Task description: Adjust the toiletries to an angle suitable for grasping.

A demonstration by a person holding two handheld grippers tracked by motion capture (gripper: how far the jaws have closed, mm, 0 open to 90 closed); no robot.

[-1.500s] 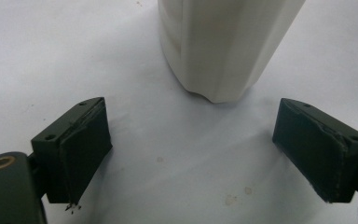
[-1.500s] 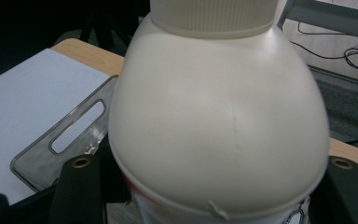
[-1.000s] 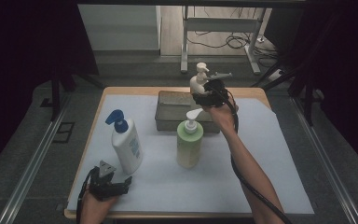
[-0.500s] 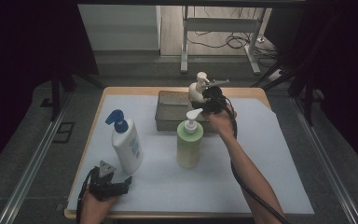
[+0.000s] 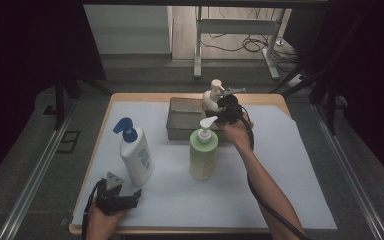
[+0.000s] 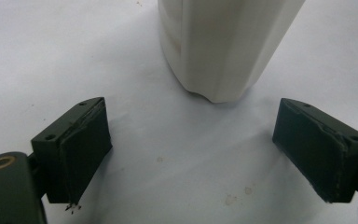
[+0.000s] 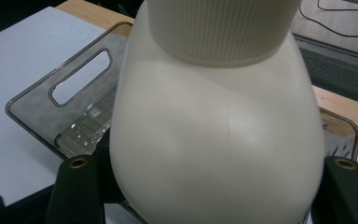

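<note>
High view. Right tongs (image 5: 219, 104): pinching a cream pump bottle (image 5: 211, 96) at its body, held over the right end of a clear grey tray (image 5: 180, 120) at the far middle of the worktop (image 5: 280, 170). Step in hand, by judgement: lowering the bottle into the tray. Next move calls for a straight descent clear of the tray wall, then opening the tongs once the base sits flat. Green pump bottle (image 5: 202, 150) stands just near of the tray; white bottle with blue pump (image 5: 135, 155) stands to its left. Left tongs (image 5: 130, 197): resting low at the near left edge, just near of the white bottle, idle.

Left gripper view. Tongs (image 6: 191, 154) spread wide, nothing between them; base of the white bottle (image 6: 223, 46) stands ahead, apart from both.

Right gripper view. Tongs (image 7: 209, 186) pressed on either flank of the cream bottle (image 7: 214, 140); tray (image 7: 74, 93) with its slot handle lies below and behind.
</note>
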